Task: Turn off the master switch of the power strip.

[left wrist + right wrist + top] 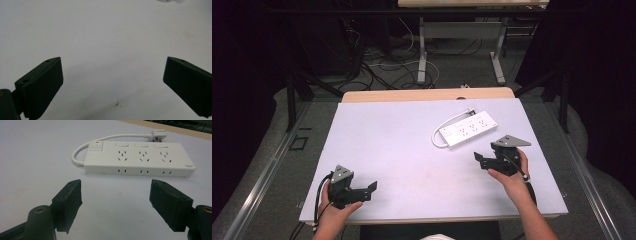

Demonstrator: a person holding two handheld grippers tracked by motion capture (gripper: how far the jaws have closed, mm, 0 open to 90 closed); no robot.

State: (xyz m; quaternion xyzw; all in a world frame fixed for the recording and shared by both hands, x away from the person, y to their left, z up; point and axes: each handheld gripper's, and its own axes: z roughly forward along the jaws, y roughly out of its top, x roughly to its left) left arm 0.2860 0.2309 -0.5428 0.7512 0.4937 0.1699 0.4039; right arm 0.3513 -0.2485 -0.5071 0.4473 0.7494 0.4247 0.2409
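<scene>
A white power strip (pixel 469 128) (pixel 140 158) lies on the pale table (pixel 402 150), right of centre, its short white cable looping round to a plug (pixel 470 111) (pixel 158 134) behind it. My right gripper (pixel 479 160) (pixel 115 192) hovers just in front of the strip, open, with only bare table between its jaws. My left gripper (pixel 371 189) (pixel 112 72) rests near the front left edge, jaws wide open over bare table, nothing between them.
Beyond the table's far wooden edge (pixel 427 94) lie a dark floor with tangled cables (pixel 382 65) and the legs of another desk (pixel 422 55). Black curtains hang at both sides.
</scene>
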